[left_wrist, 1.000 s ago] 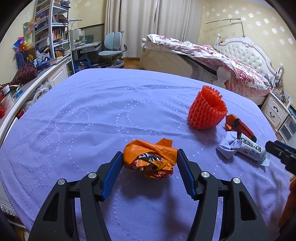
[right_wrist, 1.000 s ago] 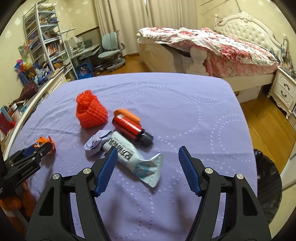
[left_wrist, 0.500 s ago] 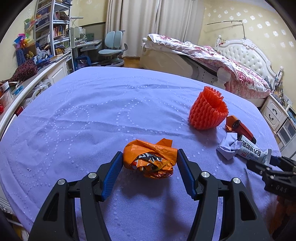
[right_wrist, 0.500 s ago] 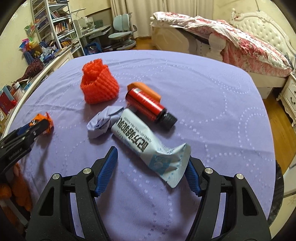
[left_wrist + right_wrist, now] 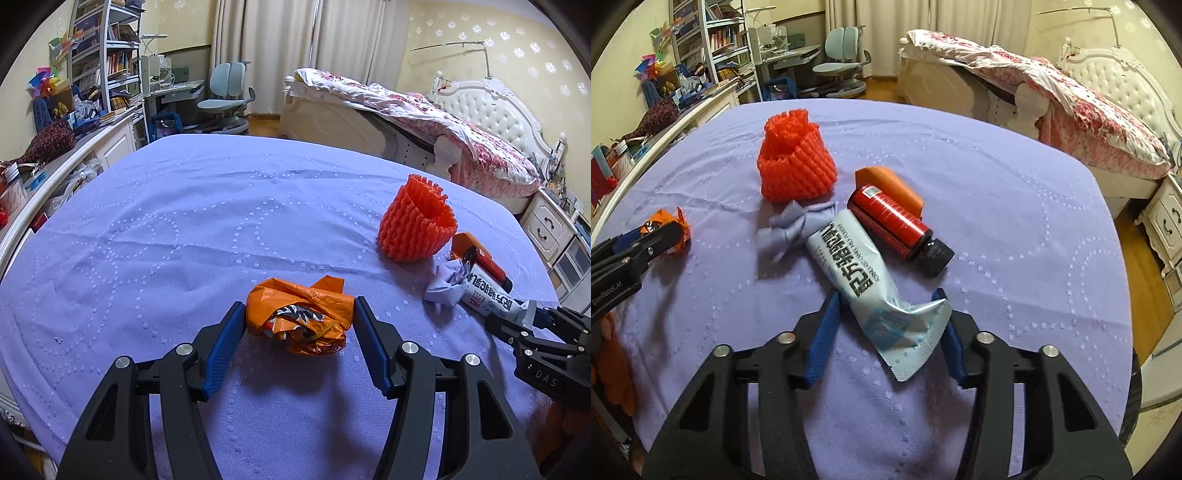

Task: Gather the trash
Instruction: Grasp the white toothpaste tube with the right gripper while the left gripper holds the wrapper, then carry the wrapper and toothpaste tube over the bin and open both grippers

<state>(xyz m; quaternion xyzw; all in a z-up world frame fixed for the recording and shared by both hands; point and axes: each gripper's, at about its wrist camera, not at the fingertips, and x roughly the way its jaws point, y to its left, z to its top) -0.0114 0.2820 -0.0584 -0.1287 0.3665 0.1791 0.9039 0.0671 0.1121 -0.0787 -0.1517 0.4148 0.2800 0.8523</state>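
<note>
A desk (image 5: 1015, 206) is covered by a lavender cloth with dotted rings. On it are seen a crumpled orange wrapper (image 5: 299, 317), an orange foam net sleeve (image 5: 794, 162), a crumpled lavender tissue (image 5: 792, 229), a flattened pale-blue pouch (image 5: 871, 288), a red bottle (image 5: 894, 225) on its side, and an orange piece (image 5: 890, 184) behind it.

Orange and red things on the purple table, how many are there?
4: crumpled orange wrapper in the left tool; red foam net at the back; red bottle lying beside it; orange piece behind the bottle. More may hide.
</note>
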